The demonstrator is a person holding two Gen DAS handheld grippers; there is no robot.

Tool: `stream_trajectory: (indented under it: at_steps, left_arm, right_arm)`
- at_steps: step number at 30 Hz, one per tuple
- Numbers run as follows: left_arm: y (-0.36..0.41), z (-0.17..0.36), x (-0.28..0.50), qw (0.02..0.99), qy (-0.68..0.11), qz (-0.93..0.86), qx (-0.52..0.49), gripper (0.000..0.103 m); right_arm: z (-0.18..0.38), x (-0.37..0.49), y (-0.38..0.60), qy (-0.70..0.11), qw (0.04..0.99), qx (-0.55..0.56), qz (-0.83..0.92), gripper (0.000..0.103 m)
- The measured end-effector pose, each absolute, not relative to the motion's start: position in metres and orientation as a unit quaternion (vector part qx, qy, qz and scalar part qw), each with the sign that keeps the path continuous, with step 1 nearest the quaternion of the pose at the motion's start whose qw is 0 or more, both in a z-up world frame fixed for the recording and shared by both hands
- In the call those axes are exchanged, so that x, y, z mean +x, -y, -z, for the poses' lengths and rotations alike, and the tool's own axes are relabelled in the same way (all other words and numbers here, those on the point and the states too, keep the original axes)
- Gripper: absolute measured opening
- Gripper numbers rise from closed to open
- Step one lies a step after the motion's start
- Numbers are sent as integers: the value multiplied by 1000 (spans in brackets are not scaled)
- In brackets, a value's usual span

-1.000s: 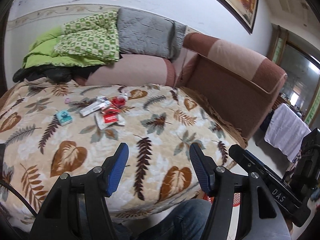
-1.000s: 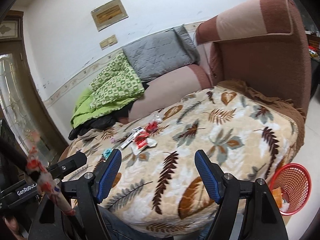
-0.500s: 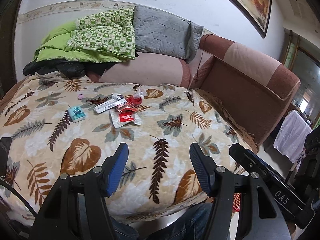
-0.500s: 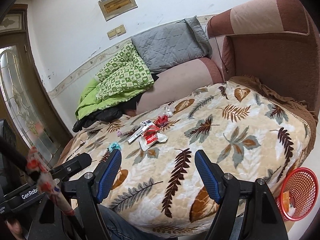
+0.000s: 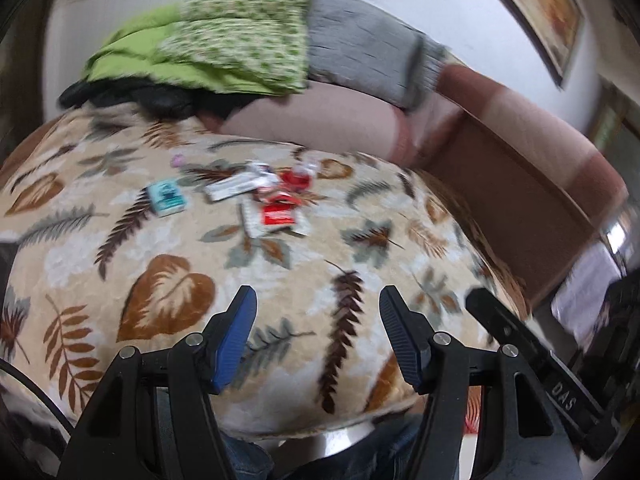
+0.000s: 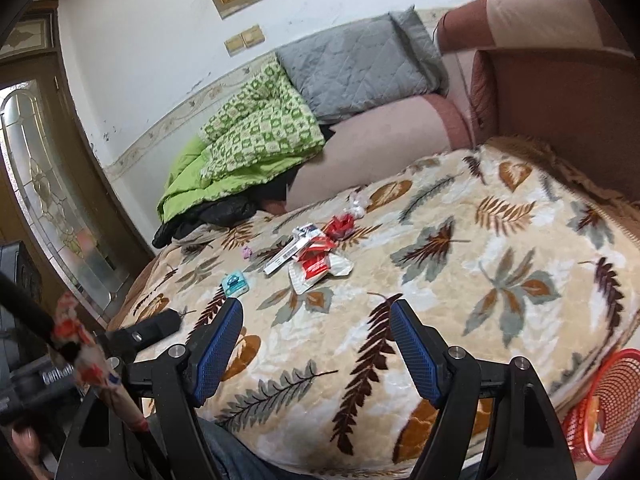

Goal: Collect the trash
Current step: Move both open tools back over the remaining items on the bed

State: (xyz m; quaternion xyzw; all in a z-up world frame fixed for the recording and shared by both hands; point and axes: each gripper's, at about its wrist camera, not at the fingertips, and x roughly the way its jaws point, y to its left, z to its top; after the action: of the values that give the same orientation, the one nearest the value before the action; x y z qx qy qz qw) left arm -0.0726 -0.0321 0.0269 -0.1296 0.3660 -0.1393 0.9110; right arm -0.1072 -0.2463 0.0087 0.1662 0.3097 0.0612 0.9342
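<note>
While both grippers hang above the near edge of the leaf-print blanket [image 6: 460, 264], each stands spread wide with nothing between its blue pads; the left gripper [image 5: 314, 334] and the right gripper [image 6: 316, 344] are both well short of the trash; the red wrapper [image 6: 314, 266] lies toward the blanket's far side, touching a white carton [image 6: 290, 250]; a crumpled red packet [image 6: 340, 226] sits just beyond it; a teal box [image 6: 236, 284] lies apart on the blanket, left of the wrapper; a small pink scrap [image 6: 247, 253] lies beyond the box; a red basket [image 6: 604, 404] stands on the floor off the blanket's right corner.
</note>
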Motion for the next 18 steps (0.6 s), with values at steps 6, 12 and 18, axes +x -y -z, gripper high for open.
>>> stream_trajectory:
  at_steps: [6,12,18]
  left_arm:
    - [-7,-9,-34,898,-390,88,-184,63]
    - [-35,3,8,889,-408,60,-200,63]
    - [-65,15,53,880,-427,42,-204,63]
  right_arm:
    - [17,-62,243,-327,923,179,-93,80]
    - [57,4,237,-367,897,198,-144,80]
    - [96,77,237,-401,874,224,-156,80]
